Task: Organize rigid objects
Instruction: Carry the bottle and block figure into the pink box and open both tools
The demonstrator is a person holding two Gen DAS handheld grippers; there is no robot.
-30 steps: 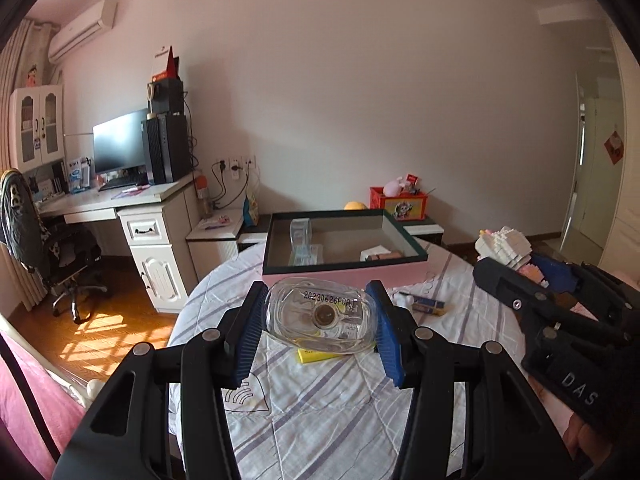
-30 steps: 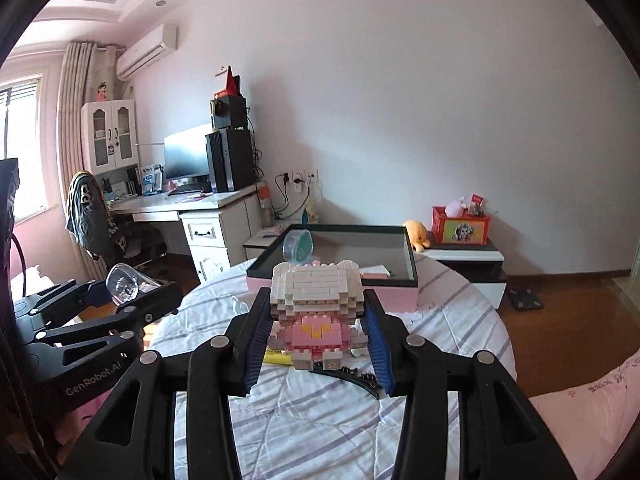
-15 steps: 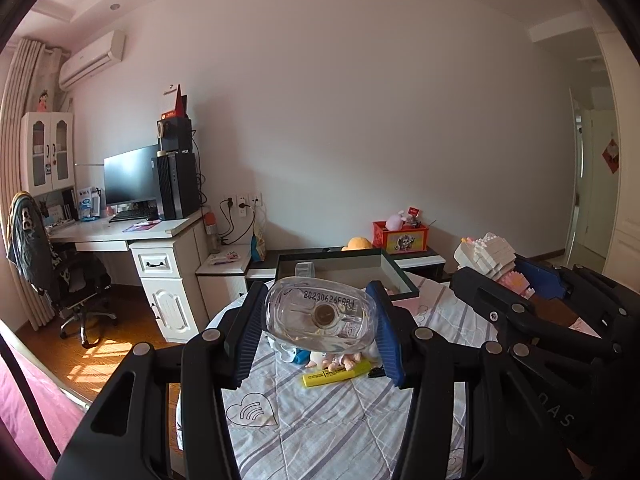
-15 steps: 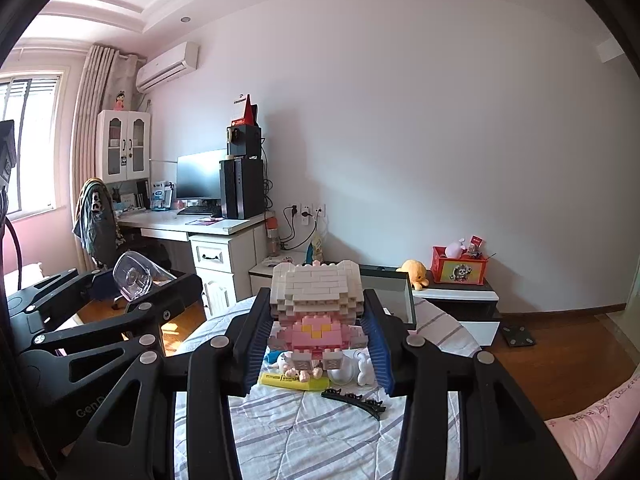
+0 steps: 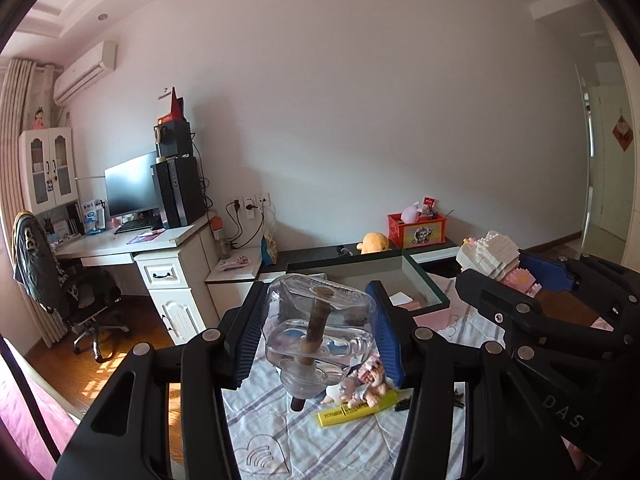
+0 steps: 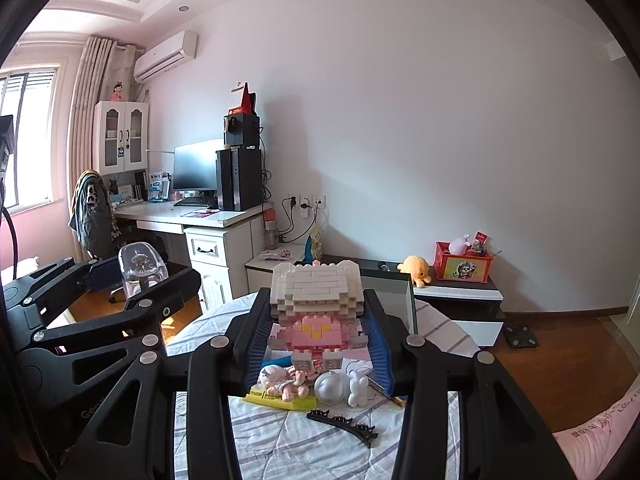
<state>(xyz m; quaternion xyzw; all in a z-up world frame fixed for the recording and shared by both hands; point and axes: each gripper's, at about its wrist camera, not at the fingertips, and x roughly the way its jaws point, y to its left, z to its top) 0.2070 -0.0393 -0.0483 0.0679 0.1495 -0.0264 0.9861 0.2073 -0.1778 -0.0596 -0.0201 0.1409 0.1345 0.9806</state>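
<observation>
Tray with small flat items

Sharp, daylit frames from the window, fisheye-bent, dark-cornered edges

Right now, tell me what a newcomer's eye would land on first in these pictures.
First, the clear glass bottle clamped between the left gripper fingers, held above the quilted table. Next, the white-and-pink brick model gripped by the right gripper, just above a yellow marker, a small doll and a black hair clip. Behind them sits the green-rimmed tray.
</observation>
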